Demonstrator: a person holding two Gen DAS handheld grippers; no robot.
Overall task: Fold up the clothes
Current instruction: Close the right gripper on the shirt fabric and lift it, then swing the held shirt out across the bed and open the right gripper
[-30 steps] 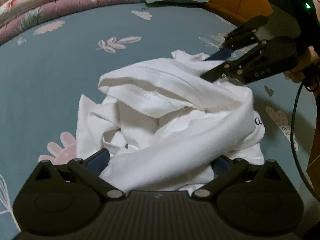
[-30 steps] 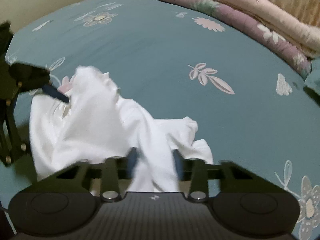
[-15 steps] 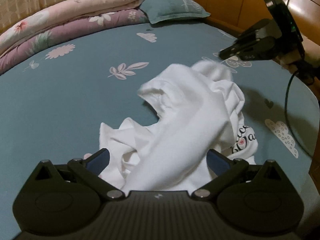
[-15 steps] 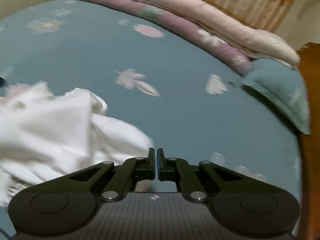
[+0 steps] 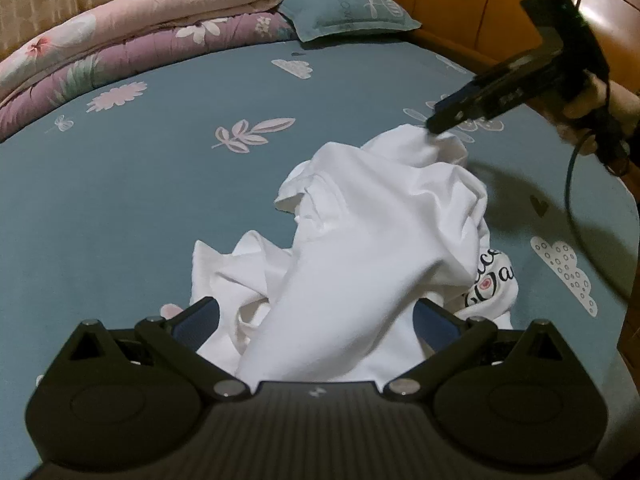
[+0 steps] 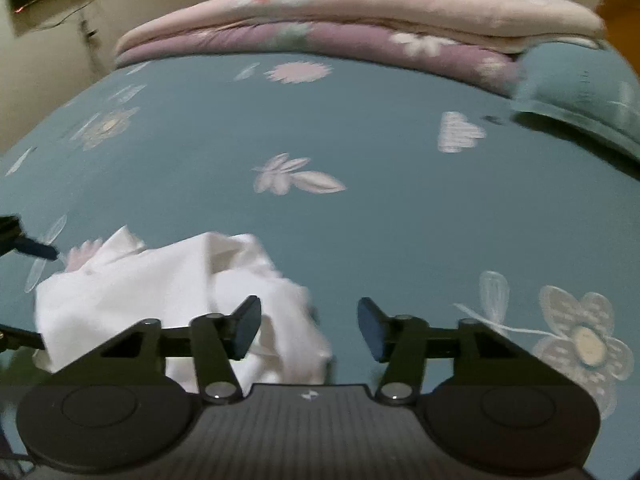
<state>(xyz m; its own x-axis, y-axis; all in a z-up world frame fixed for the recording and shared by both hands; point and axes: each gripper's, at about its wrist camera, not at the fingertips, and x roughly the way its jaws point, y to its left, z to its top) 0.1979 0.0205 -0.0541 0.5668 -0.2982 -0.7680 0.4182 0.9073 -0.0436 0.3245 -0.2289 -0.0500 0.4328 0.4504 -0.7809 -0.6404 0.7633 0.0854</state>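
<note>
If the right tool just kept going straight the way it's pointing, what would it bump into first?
Probably the bare blue bedsheet. The right tool is opening with nothing between its fingers; the white shirt lies just left of its line, though depth is hard to judge.

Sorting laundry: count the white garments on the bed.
1: a crumpled white garment on the teal bedsheet, in front of the left claw. More could hide within its folds.

- One white garment [image 5: 372, 240], crumpled in a heap on the bed [image 5: 160, 208].
- Two grippers: the left gripper [image 5: 316, 320] at the near edge of the garment, the right gripper [image 6: 308, 328] at its far corner.
- Two folded quilts [image 5: 132, 32], stacked at the far edge of the bed.
- One teal pillow [image 5: 352, 8], just beside the quilts.
- One hand [image 5: 600, 112] on the right gripper.
</note>
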